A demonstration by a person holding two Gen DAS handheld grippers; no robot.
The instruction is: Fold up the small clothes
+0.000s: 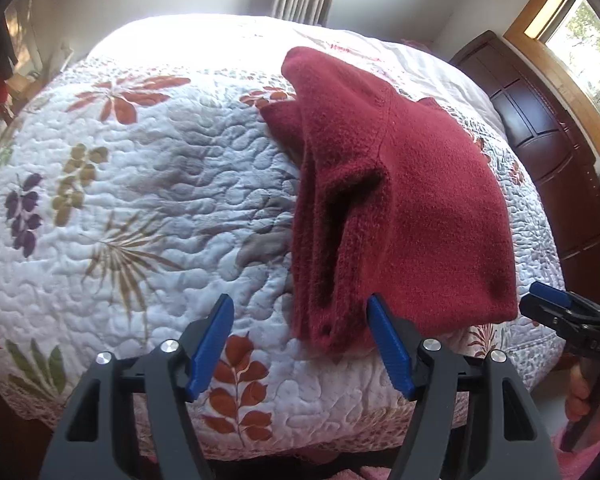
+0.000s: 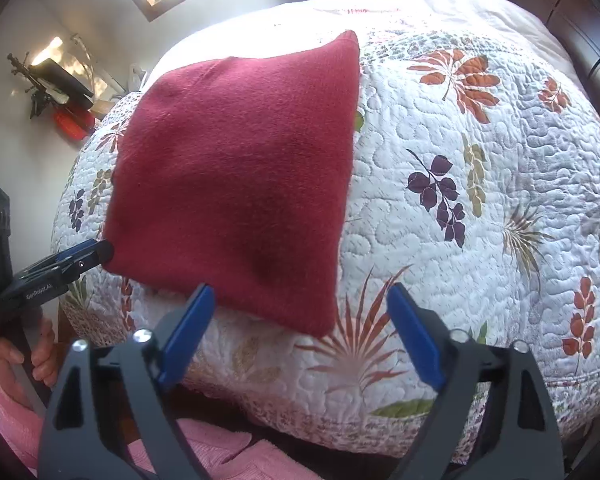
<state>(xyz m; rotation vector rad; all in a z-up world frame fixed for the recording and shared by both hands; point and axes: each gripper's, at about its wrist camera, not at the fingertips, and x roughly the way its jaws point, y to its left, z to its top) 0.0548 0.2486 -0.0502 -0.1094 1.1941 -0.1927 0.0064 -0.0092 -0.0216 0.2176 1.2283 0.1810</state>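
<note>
A dark red fleece garment [image 1: 412, 208] [image 2: 236, 176] lies folded into a rough square on the floral quilt [image 1: 140, 200] [image 2: 480, 240]. Along its left side the layers bunch into thick folds. My left gripper [image 1: 300, 300] is open at the garment's near left corner, which reaches in between the fingers; the right fingertip [image 1: 374, 304] is against the cloth edge. From the right wrist view the left gripper [image 2: 96, 250] sits at that same corner. My right gripper [image 2: 300, 288] [image 1: 552, 304] is open at the near right corner, gripping nothing.
The bed's near edge runs just under both grippers. A dark wooden headboard [image 1: 540, 128] stands at the right, below a window [image 1: 580, 32]. A red box [image 2: 74, 124] and dark items sit by the far wall. A hand [image 2: 40, 356] in a pink sleeve holds the left gripper.
</note>
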